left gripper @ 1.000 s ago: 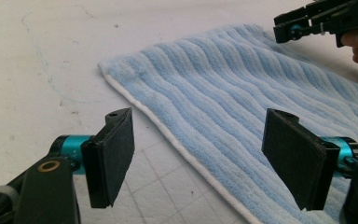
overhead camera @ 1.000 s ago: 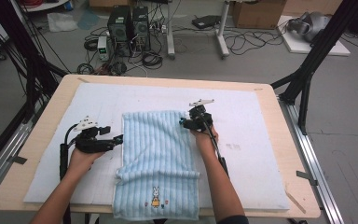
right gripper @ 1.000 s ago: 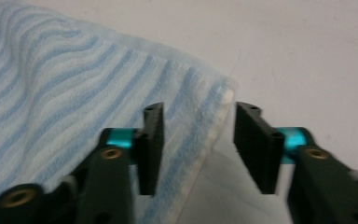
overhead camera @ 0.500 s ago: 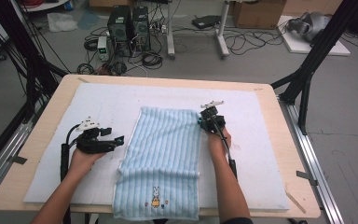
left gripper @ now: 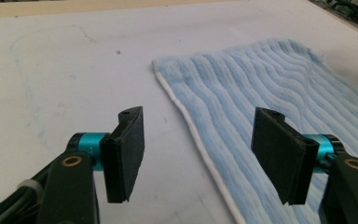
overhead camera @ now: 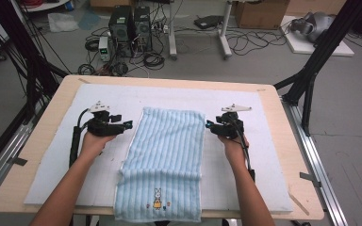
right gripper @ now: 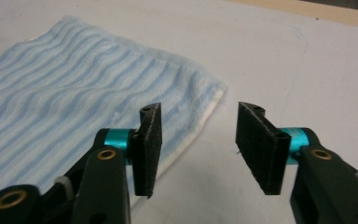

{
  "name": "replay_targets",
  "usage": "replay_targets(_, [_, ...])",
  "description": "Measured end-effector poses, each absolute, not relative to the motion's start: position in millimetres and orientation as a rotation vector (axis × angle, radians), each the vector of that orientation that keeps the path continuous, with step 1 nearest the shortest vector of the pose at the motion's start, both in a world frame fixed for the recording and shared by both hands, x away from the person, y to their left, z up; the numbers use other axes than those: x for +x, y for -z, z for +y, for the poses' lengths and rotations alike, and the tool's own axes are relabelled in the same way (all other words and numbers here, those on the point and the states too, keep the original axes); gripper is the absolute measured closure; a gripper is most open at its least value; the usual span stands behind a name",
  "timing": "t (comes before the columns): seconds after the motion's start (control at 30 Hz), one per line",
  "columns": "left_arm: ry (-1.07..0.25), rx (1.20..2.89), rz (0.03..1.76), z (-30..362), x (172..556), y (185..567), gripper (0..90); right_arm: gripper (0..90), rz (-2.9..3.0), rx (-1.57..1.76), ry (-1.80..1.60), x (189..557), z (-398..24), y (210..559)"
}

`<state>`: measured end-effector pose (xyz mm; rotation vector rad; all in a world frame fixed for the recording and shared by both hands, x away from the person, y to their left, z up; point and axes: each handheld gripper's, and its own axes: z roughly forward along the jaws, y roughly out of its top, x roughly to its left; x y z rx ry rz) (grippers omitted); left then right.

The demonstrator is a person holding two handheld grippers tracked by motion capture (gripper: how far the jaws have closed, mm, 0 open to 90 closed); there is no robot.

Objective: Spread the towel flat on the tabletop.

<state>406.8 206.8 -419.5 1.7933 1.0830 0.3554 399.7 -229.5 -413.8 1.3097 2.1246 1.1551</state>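
A light blue striped towel [overhead camera: 167,155] lies flat on the white mat, its near end with a rabbit motif hanging over the table's front edge. My left gripper [overhead camera: 128,125] points right at the towel's left edge. In the left gripper view its jaws [left gripper: 198,140] stand apart above the towel's [left gripper: 270,79] white hem and have just been closing, with nothing pinched. My right gripper [overhead camera: 208,125] points left at the towel's far right corner. Its jaws [right gripper: 203,140] have just been opening, and the towel's [right gripper: 65,93] edge lies free under one pad.
The white mat [overhead camera: 259,117] covers most of the wooden table [overhead camera: 52,110]. Metal rails run along both table sides. Black frame poles [overhead camera: 318,52], computer cases [overhead camera: 129,23] and cables stand on the floor beyond the far edge.
My right gripper dragged the towel's far edge to the right, then let go and opened. My left gripper moved away from me along the towel's left edge.
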Motion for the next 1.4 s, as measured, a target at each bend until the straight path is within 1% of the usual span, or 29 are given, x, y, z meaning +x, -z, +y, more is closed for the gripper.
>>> replay_targets(0.17, [-0.340,1.824,1.115,191.6,437.0,426.1,40.6,39.9,2.168,1.307,-1.122,383.9,-241.1,415.4])
replay_targets(0.2, [-0.333,1.843,1.122,188.7,443.0,428.1,42.0,39.5,2.184,1.311,-1.121,382.4,-241.7,415.7])
replay_targets(0.3, [-0.337,1.862,1.149,178.0,456.9,435.2,42.4,39.3,2.191,1.274,-1.125,375.2,-241.5,418.1])
replay_targets(0.37, [-0.361,1.893,1.154,169.8,463.9,440.0,43.3,39.1,2.196,1.271,-1.130,373.1,-241.8,420.5])
replay_targets(0.47, [-0.389,1.915,1.155,158.5,470.8,445.8,47.3,38.7,2.201,1.285,-1.136,373.3,-243.7,423.5])
replay_targets(0.53, [-0.430,1.964,1.141,150.2,474.8,449.6,50.4,38.6,2.197,1.295,-1.151,373.2,-245.2,423.7])
replay_targets(0.63, [-0.473,1.962,1.154,145.6,478.8,449.9,55.9,38.6,2.195,1.299,-1.166,372.9,-246.2,423.8])
replay_targets(0.67, [-0.505,1.975,1.156,144.3,479.5,449.2,61.7,38.6,2.196,1.296,-1.168,373.1,-246.3,424.0])
replay_targets(0.7, [-0.498,1.973,1.132,143.6,480.3,449.9,70.9,38.6,2.199,1.297,-1.165,373.0,-245.9,424.2])
replay_targets(0.73, [-0.509,1.982,1.114,142.0,481.0,450.6,84.7,38.6,2.201,1.295,-1.163,373.1,-245.6,424.6])
replay_targets(0.8, [-0.516,1.987,1.129,140.8,483.9,449.5,87.5,38.6,2.205,1.296,-1.161,373.3,-244.7,425.2])
replay_targets(0.87, [-0.594,1.975,1.188,143.0,491.0,446.4,87.8,38.6,2.203,1.292,-1.157,373.8,-243.6,425.9])
replay_targets(0.93, [-0.593,1.870,1.269,152.1,496.8,445.9,87.6,38.9,2.190,1.299,-1.159,374.6,-242.0,426.4])
replay_targets(0.97, [-0.561,1.831,1.309,156.7,498.3,447.0,86.2,39.2,2.180,1.307,-1.161,375.3,-241.5,426.6])
replay_targets(1.0, [-0.529,1.829,1.323,159.2,499.5,449.1,81.9,39.5,2.171,1.310,-1.166,376.1,-241.1,427.0])
replay_targets(1.03, [-0.520,1.836,1.332,160.2,499.6,450.0,67.1,39.7,2.166,1.317,-1.171,377.1,-240.6,427.5])
replay_targets(1.07, [-0.508,1.843,1.330,162.3,498.8,449.7,57.3,39.7,2.163,1.320,-1.169,378.0,-240.3,428.1])
replay_targets(1.1, [-0.496,1.847,1.328,163.6,497.4,448.3,52.2,39.9,2.168,1.325,-1.166,379.7,-239.4,428.9])
replay_targets(1.13, [-0.483,1.857,1.302,165.2,495.1,446.2,50.7,40.4,2.168,1.325,-1.164,381.5,-238.4,429.8])
replay_targets(1.2, [-0.478,1.867,1.275,167.7,491.2,442.7,49.9,45.0,2.170,1.327,-1.162,386.0,-236.3,431.4])
replay_targets(1.23, [-0.478,1.861,1.267,168.9,488.9,441.4,49.8,49.8,2.170,1.333,-1.161,388.7,-234.5,432.1])
replay_targets(1.3, [-0.446,1.870,1.250,171.9,485.6,441.5,50.2,56.4,2.179,1.334,-1.160,396.5,-230.5,432.7])
replay_targets(1.37, [-0.414,1.882,1.238,172.9,482.3,444.5,50.7,60.3,2.173,1.331,-1.172,406.0,-223.4,432.4])
replay_targets(1.4, [-0.396,1.888,1.235,172.5,481.7,445.8,51.3,60.6,2.174,1.334,-1.177,410.7,-219.4,432.6])
